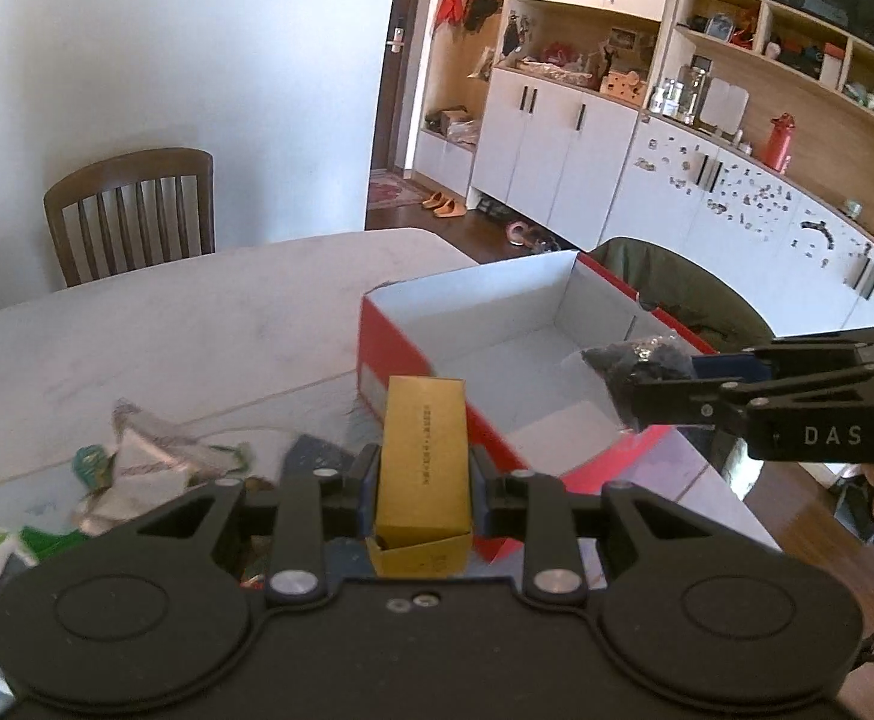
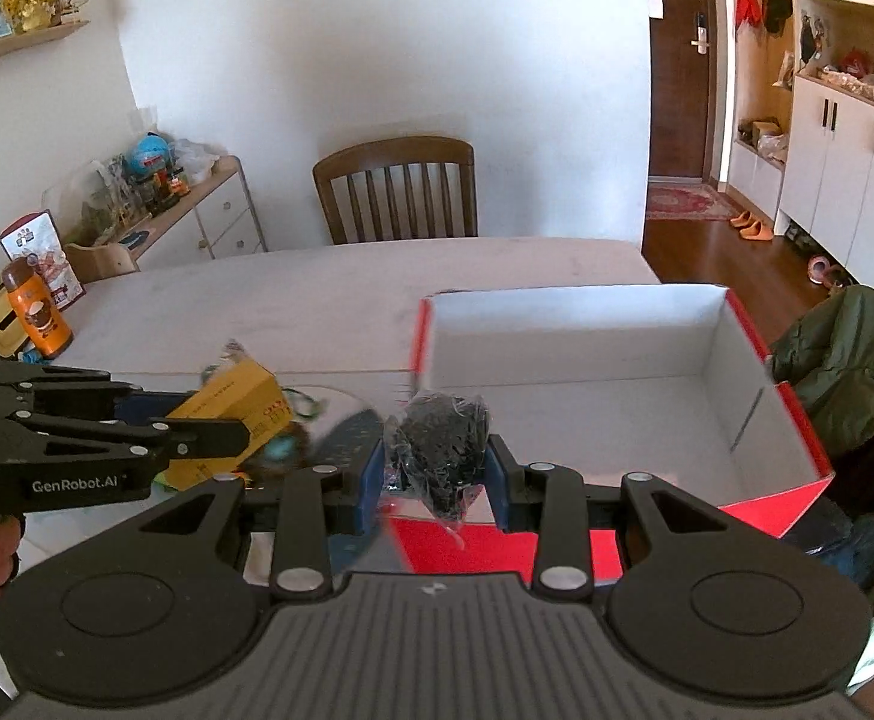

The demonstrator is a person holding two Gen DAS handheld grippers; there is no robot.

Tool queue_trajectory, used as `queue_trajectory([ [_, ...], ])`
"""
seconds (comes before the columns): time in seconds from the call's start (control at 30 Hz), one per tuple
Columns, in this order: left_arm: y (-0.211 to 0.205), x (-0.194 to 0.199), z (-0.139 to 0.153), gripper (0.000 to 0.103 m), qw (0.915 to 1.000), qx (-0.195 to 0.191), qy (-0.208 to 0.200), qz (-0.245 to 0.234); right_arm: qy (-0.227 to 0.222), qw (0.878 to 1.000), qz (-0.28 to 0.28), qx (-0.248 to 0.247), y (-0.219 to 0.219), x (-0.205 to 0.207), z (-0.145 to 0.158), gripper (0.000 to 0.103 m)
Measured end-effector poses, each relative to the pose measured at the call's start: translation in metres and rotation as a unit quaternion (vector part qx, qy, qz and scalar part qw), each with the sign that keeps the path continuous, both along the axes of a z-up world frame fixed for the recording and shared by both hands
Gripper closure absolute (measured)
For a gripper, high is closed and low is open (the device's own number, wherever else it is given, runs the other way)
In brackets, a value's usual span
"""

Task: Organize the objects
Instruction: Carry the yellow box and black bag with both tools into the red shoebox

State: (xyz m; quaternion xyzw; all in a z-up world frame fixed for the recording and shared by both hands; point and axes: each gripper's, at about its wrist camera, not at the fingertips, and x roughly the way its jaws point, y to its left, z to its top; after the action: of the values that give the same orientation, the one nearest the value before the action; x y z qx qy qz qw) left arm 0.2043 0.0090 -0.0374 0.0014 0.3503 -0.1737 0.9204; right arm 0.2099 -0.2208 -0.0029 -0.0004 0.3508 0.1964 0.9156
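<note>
Left claw (image 1: 422, 474) grips a yellow carton (image 1: 424, 450), right claw (image 2: 435, 468) a black bag (image 2: 440, 438); red box (image 2: 755, 420) ahead lies empty, wrappers (image 1: 137, 468) left of the left claw remain.

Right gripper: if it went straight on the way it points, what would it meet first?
Probably the red box. The right gripper, shut on a bag of dark stuff, points over its near wall into the white inside; depth is unclear.

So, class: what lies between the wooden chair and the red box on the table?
Only bare tabletop between the wooden chair and the red box; the right wrist view shows it best.
</note>
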Motion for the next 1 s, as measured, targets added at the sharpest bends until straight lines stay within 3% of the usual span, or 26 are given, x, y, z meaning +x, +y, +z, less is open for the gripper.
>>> queue_trajectory([
  [0.5, -0.085, 0.071, -0.015, 0.075, 0.9993, 0.022, 0.028, 0.011, 0.045, 0.999, -0.008, -0.022, -0.081, 0.076, -0.037, 0.069],
  [1.0, -0.142, 0.150, -0.070, 0.075, 0.9941, 0.045, 0.098, -0.001, 0.099, 0.992, 0.009, -0.073, -0.086, 0.140, -0.089, 0.069],
])
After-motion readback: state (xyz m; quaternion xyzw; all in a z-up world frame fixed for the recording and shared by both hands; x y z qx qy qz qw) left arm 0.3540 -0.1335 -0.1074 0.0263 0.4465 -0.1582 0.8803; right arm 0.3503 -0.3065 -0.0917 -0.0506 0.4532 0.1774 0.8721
